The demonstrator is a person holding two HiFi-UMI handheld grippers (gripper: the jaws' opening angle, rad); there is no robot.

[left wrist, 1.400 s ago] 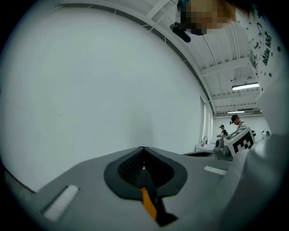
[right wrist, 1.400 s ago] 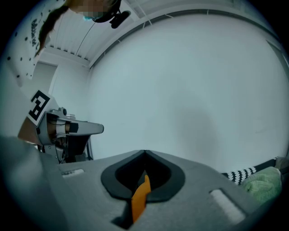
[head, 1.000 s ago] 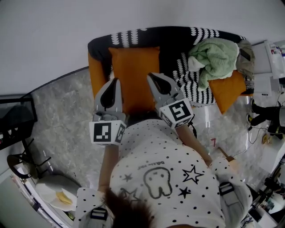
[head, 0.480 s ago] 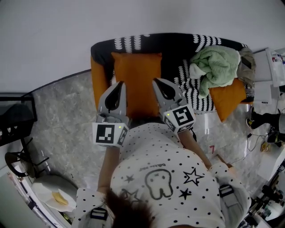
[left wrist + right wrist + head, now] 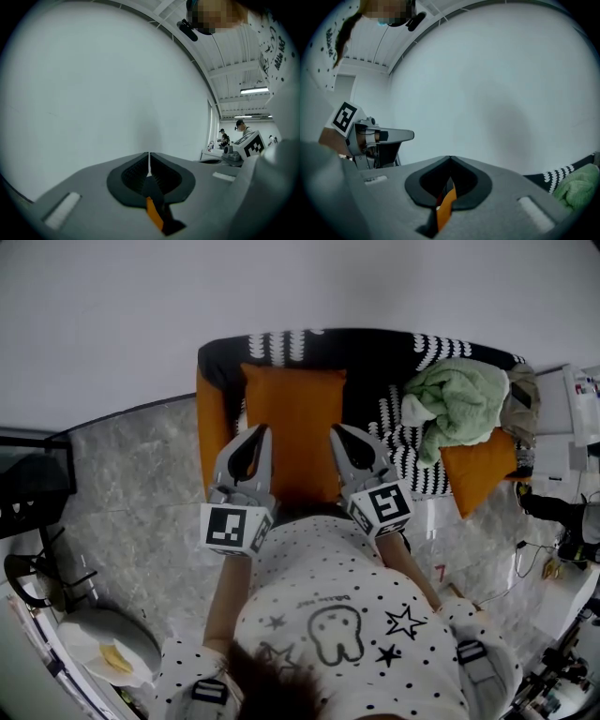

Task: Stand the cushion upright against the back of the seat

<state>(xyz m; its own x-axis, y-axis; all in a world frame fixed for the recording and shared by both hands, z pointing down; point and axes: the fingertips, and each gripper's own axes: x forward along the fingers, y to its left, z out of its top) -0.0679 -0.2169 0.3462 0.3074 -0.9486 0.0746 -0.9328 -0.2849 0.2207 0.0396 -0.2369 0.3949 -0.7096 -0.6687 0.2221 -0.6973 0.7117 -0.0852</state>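
The orange cushion stands on the left half of the seat, its far edge up against the black-and-white backrest and its broad face turned towards the person. An orange side panel closes off the seat's left end just beside it.

Both tools hover over the near half of the cushion. The left gripper has its tip over the cushion's left edge, and the right gripper has its tip over the right edge, so the cushion's middle shows bare between them. The cushion's near edge is hidden under the grippers and the person's spotted shirt.

In the left gripper view the jaws are clenched, their tips meeting in a thin line against the pale wall. A sliver of orange shows low in the slot behind the tips. The right gripper view shows the same: jaws pressed together at the tip, with a strip of orange in the slot below. Whether either pair pinches the cushion's fabric or the orange is only seen through the slot, I cannot tell.

To the right on the seat lies a crumpled green cloth, well apart from the cushion, and a second orange cushion leans at the seat's right end
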